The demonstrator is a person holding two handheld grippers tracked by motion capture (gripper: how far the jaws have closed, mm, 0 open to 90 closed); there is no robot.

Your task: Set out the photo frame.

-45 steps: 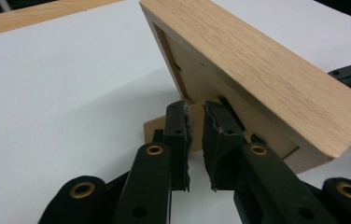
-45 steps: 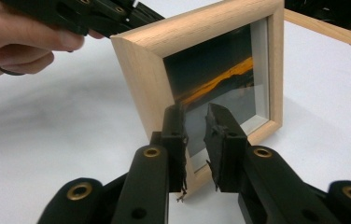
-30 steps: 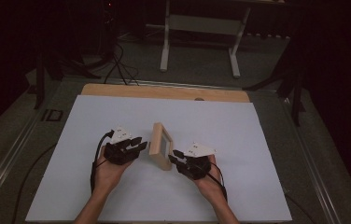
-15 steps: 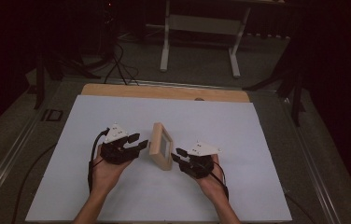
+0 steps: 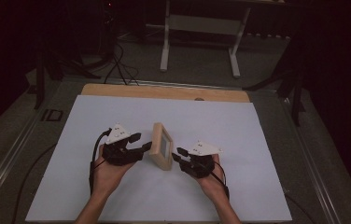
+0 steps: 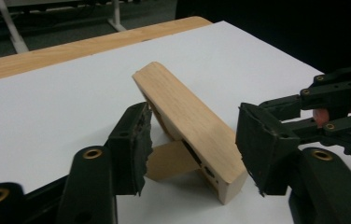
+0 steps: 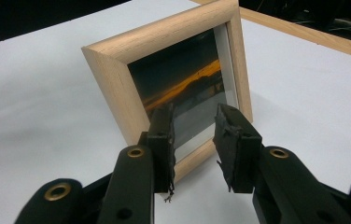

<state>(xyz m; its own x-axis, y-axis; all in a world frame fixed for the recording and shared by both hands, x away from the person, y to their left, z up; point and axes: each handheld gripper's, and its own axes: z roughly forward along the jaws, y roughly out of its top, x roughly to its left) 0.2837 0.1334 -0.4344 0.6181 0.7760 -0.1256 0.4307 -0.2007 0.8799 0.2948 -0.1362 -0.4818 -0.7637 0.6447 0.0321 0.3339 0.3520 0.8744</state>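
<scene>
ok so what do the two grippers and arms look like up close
Both the left gripper and right gripper are black linkage frames with brass-coloured rivets, ragged black pads and a grey three-cornered plate on top. A black cable trails from each. The forearms are bare, no sleeves.

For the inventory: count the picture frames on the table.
1. The wooden picture frame stands propped on the white table, between the left gripper and right gripper.

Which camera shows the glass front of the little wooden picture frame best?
The right gripper view: the picture frame faces that camera, so its glass and border show close up. The left gripper view shows its wooden back and prop instead. The high view shows the frame small, standing on the white table.
</scene>
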